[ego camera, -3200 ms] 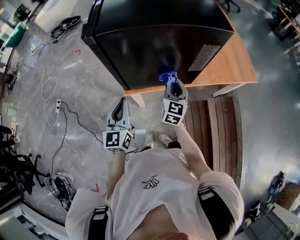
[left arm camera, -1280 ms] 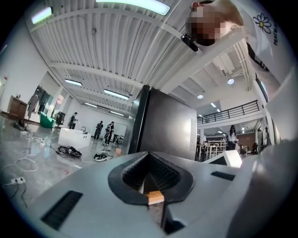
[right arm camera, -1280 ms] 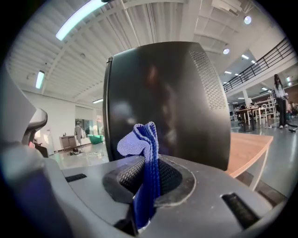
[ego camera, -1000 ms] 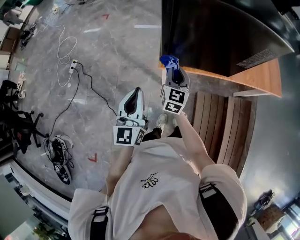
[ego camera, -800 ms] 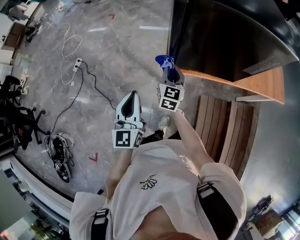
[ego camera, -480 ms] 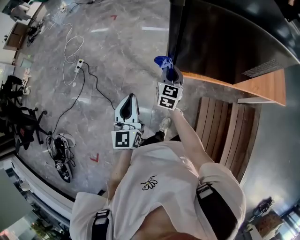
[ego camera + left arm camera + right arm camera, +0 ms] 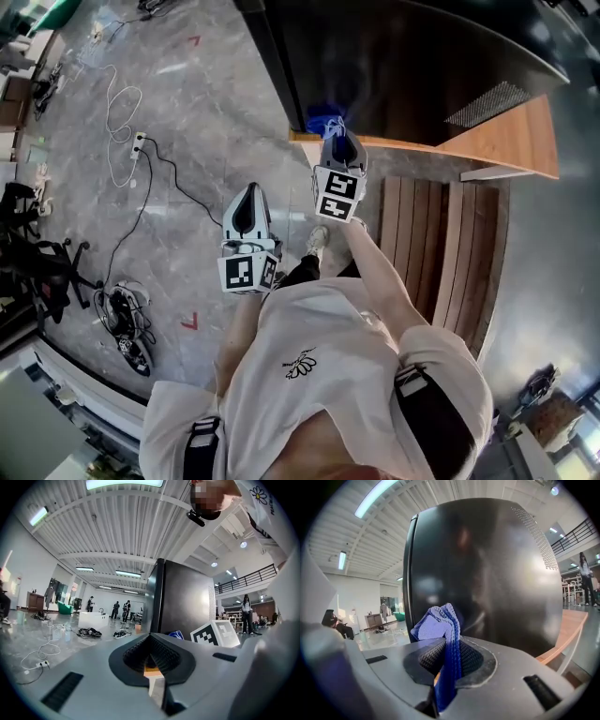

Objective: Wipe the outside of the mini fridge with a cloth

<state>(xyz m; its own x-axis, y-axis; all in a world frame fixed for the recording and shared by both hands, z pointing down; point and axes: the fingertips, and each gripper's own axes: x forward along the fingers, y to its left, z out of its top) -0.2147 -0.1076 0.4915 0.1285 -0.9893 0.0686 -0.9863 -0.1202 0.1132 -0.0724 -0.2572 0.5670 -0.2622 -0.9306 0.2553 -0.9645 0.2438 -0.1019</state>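
Right gripper (image 7: 336,147): pinching blue cloth (image 7: 439,626), close to fridge (image 7: 487,564) side
Left gripper (image 7: 247,193): jaws pressed together, nothing between
Fridge: black, on wooden table (image 7: 511,141)

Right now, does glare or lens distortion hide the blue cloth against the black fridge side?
Right gripper view: fisheye bulges the glossy black mini fridge, with soft reflections on it; the crumpled blue cloth is sharp and well lit. Head view: the cloth is small and dim against the fridge's dark side.

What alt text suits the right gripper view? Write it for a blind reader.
The right hand-held gripper is shut on a bunched blue cloth, before the glossy black mini fridge on a wooden table.
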